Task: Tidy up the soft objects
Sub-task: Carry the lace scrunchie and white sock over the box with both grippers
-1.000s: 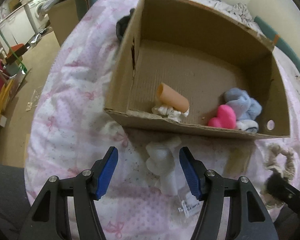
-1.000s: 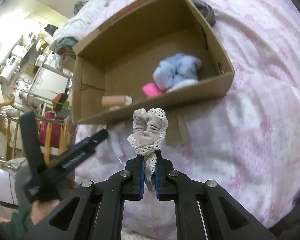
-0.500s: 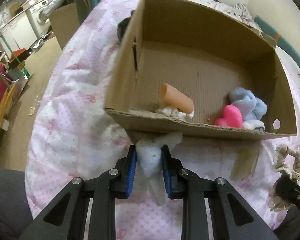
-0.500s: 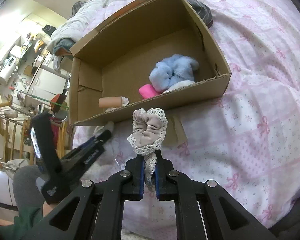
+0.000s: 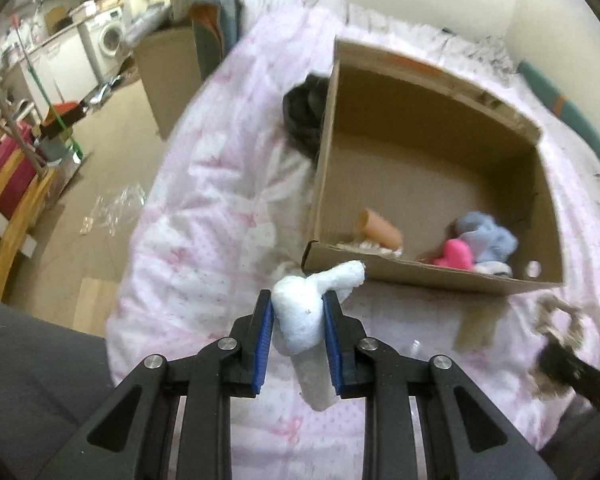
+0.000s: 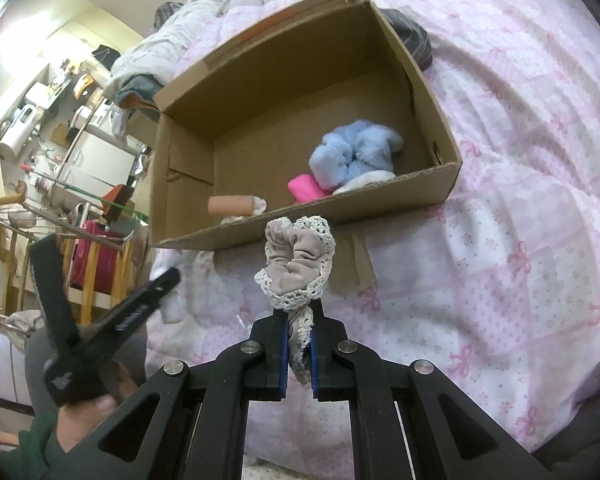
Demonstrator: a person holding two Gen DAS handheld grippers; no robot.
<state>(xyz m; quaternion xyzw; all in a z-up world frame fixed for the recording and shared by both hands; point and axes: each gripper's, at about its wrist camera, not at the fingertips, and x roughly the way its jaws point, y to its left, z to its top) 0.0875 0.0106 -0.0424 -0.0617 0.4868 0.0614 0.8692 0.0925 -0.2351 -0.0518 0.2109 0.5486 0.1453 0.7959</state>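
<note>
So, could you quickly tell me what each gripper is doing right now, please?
Left gripper: closed on the white fluffy soft toy, lifted off the pink quilt.
Right gripper: closed on the beige lace-trimmed fabric scrunchie.

One cardboard box point(image 6: 440, 200). Inside, toward 6 o'clock: one blue fluffy item point(image 6: 352, 152), one pink heart point(image 5: 456, 254), one tan cylinder point(image 6: 230, 205). Outside: one white soft piece point(image 5: 300, 314), one lace-edged scrunchie point(image 6: 296, 268), two grippers point(image 5: 297, 312) point(image 6: 299, 340).
</note>
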